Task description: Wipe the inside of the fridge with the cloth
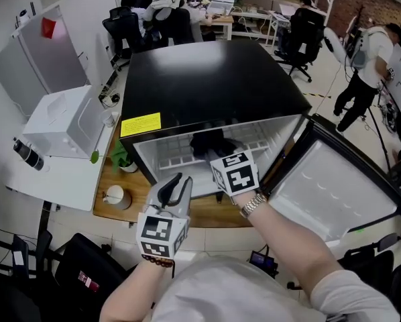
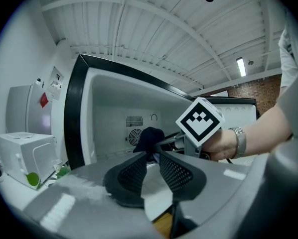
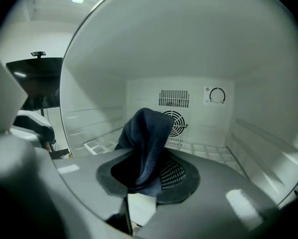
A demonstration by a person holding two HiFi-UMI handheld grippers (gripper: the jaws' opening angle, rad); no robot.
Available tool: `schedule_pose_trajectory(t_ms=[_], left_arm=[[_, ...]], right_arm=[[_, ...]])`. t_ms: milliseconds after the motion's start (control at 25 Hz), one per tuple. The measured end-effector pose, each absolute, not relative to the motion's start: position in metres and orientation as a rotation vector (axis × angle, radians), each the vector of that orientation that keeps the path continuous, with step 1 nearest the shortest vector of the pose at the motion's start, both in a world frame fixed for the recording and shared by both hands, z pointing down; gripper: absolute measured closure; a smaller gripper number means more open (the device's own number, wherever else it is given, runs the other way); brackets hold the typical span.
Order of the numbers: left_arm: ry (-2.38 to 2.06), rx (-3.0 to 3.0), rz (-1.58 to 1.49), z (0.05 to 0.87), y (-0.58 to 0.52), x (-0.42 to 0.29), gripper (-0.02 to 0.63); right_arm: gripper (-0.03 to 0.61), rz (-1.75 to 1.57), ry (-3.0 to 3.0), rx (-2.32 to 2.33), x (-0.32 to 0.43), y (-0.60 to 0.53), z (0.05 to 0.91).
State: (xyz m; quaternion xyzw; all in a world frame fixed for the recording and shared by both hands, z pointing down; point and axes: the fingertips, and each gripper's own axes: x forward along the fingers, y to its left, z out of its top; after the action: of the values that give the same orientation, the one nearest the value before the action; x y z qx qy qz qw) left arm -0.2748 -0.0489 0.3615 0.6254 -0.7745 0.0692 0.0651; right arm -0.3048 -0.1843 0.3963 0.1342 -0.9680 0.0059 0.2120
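A black mini fridge (image 1: 214, 79) stands on a wooden table with its door (image 1: 334, 193) swung open to the right. My right gripper (image 1: 214, 154) reaches into the white interior, shut on a dark blue cloth (image 1: 210, 143). In the right gripper view the cloth (image 3: 149, 143) stands bunched up between the jaws of the right gripper (image 3: 151, 171), in front of the back wall's fan grille (image 3: 176, 121). My left gripper (image 1: 176, 188) hovers outside, in front of the fridge's lower left edge. In the left gripper view its tips meet and the left gripper (image 2: 154, 154) holds nothing; the cloth (image 2: 149, 137) shows beyond it.
A wire shelf (image 3: 204, 148) lies across the fridge floor and a dial (image 3: 217, 95) sits on the back wall. A white box-shaped appliance (image 1: 63, 123) and a small cup (image 1: 113, 196) are at the left. Office chairs and people are behind and at the right.
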Motion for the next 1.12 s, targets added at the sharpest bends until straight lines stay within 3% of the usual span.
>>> schedule_pose_trajectory(t_ms=[1120], left_arm=[[-2.183,2.083,0.233,0.357,-0.12,-0.235,0.532]], right_arm=[[0.489,0.029,-2.63,0.711,-0.222,-0.274,0.395]])
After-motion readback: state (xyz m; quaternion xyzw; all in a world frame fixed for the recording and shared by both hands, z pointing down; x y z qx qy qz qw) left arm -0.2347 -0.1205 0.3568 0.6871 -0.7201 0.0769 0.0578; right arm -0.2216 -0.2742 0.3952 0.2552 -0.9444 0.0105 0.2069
